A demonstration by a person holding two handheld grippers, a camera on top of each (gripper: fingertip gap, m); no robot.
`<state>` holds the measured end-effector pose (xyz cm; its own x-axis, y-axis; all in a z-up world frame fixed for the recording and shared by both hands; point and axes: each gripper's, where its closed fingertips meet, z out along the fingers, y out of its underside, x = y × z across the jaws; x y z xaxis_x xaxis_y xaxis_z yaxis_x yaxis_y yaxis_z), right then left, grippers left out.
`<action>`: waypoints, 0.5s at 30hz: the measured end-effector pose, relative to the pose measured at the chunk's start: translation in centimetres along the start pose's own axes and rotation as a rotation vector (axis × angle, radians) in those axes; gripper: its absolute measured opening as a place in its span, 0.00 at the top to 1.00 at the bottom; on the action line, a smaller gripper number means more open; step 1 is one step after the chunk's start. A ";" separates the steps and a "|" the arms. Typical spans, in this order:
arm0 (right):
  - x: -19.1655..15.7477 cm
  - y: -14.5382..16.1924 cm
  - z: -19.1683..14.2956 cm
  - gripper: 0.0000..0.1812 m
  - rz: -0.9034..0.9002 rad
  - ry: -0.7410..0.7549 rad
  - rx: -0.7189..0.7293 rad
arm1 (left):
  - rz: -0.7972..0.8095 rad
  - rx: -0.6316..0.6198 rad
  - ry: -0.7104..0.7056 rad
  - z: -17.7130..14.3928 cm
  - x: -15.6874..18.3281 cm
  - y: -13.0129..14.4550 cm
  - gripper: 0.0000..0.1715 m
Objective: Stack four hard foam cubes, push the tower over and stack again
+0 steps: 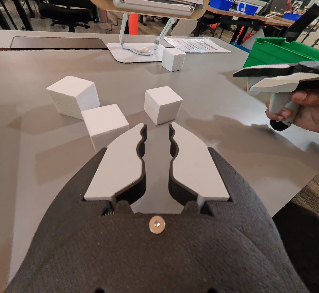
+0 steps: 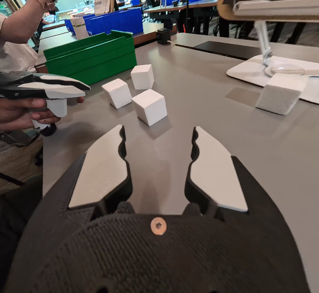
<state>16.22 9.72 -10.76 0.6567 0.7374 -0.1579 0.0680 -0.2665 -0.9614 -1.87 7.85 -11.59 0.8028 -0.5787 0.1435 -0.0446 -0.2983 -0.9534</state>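
Note:
Several white foam cubes sit on the grey table (image 1: 215, 103). My left gripper (image 1: 158, 126) is open with a narrow gap and holds nothing. One cube (image 1: 163, 103) stands just beyond its tips, and another (image 1: 105, 126) lies beside its left finger. A third cube (image 1: 74, 95) is farther left. My right gripper (image 2: 158, 127) is wide open and empty, low over the table. Its nearest cube (image 2: 149, 106) is just ahead, with two more (image 2: 117, 92) (image 2: 142, 76) behind it. Each gripper shows in the other's view (image 1: 241, 81) (image 2: 87, 90), held by a hand.
A white stand base (image 1: 136, 52) carrying a raised wooden board sits at the back, with a lone cube (image 1: 173, 59) (image 2: 281, 93) beside it. A green bin (image 1: 276, 52) (image 2: 89, 57) stands at the table's edge. Blue bins (image 2: 117, 21) and a person's arm (image 2: 22, 21) lie beyond.

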 end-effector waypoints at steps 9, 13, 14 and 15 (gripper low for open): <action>-3.1 -0.4 6.8 0.57 -0.180 -0.125 -0.129 | -0.049 0.023 -0.110 -6.3 -3.0 1.3 0.85; -3.0 -0.2 9.1 0.58 -0.239 -0.170 -0.172 | -0.082 0.047 -0.195 -9.4 -4.9 1.7 0.85; -2.7 0.1 9.6 0.58 -0.247 -0.168 -0.192 | -0.096 0.050 -0.209 -10.0 -5.2 1.8 0.85; -2.4 0.6 10.2 0.58 -0.253 -0.170 -0.217 | -0.111 0.050 -0.220 -10.6 -5.5 2.0 0.85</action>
<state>7.06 14.12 -13.20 0.4655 0.8846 0.0263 0.3817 -0.1739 -0.9078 -12.66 2.45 -11.46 0.9116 -0.3635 0.1920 0.0761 -0.3096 -0.9478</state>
